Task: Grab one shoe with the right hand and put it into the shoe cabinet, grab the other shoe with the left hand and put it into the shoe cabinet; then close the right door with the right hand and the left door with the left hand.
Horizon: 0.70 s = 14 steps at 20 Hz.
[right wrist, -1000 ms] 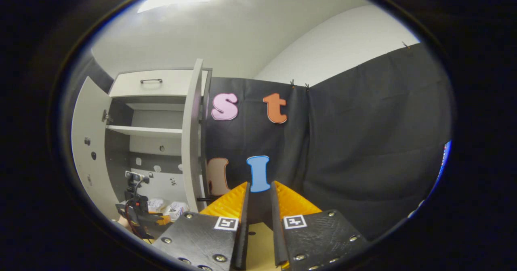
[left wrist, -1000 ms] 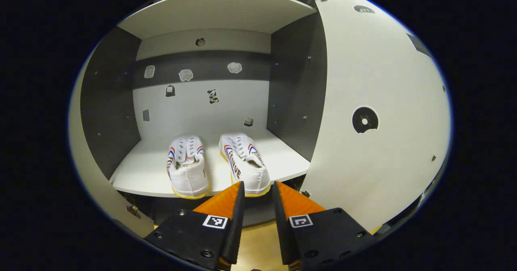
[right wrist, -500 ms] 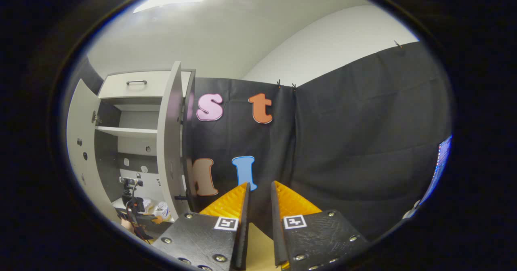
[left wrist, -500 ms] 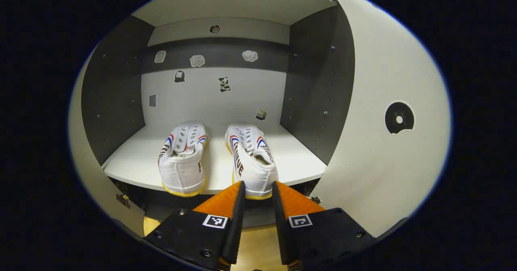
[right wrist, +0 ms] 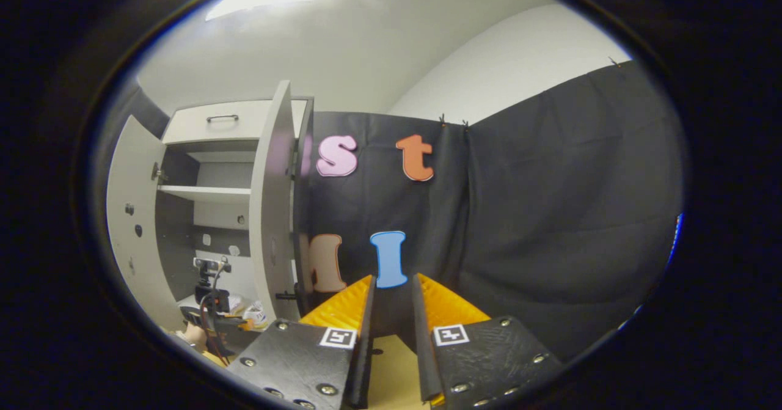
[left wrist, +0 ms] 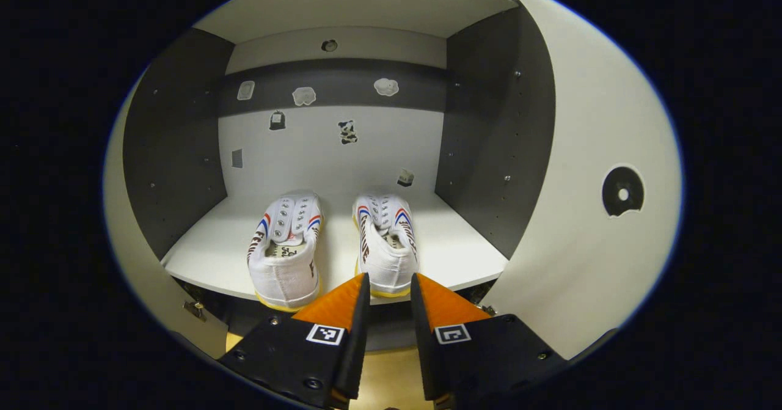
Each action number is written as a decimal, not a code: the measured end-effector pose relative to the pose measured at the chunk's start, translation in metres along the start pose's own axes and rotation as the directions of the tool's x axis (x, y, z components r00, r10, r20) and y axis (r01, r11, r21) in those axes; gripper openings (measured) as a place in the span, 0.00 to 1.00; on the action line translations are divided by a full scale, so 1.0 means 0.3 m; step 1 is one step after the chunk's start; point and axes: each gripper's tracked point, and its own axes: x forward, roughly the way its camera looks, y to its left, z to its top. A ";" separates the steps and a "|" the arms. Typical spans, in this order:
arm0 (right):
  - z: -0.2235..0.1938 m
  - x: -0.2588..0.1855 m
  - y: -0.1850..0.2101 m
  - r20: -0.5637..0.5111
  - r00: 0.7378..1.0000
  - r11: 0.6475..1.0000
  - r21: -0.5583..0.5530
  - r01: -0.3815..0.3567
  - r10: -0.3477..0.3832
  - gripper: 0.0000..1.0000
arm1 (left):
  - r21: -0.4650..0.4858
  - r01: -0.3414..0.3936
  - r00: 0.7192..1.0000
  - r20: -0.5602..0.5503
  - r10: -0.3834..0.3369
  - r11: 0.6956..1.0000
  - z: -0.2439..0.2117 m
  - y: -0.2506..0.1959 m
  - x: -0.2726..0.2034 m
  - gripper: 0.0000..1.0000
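Two white shoes with red and blue stripes stand side by side, heels toward me, on the cabinet's lower shelf (left wrist: 452,245): the left shoe (left wrist: 284,254) and the right shoe (left wrist: 385,245). My left gripper (left wrist: 390,285) hovers just in front of the shelf edge, below the right shoe's heel, jaws drawn to a narrow slit with nothing in it. The right door (left wrist: 586,214) stands open beside it; the left door (left wrist: 131,263) is open too. My right gripper (right wrist: 394,285) hangs right of the cabinet, facing the cloth wall, narrowly shut and empty. Its view shows the right door (right wrist: 272,214) almost edge-on.
An upper shelf (right wrist: 208,193) and a drawer with a handle (right wrist: 223,120) sit above the shoes. In the right gripper view the other gripper and a hand (right wrist: 211,315) are low in front of the cabinet. Wooden floor (left wrist: 391,376) lies under the fingers.
The left gripper has drifted a little in front of the shelf; the shoes stay put. The right gripper's view swung left, then partly back. Both jaws keep the same narrow gap.
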 end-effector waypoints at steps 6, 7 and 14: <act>-0.076 0.043 0.067 -0.046 0.994 0.995 0.020 -0.097 0.097 0.55 | -0.013 -0.008 0.990 0.140 0.009 1.000 0.154 0.001 -0.266 0.40; -0.093 0.051 0.083 -0.057 0.991 0.993 0.027 -0.117 0.118 0.67 | -0.015 -0.009 0.988 0.157 0.012 1.000 0.177 0.005 -0.309 0.40; -0.229 0.097 0.218 -0.138 0.956 0.965 0.059 -0.254 0.260 0.99 | -0.020 -0.126 0.959 0.254 0.127 0.992 0.280 0.128 -0.581 0.93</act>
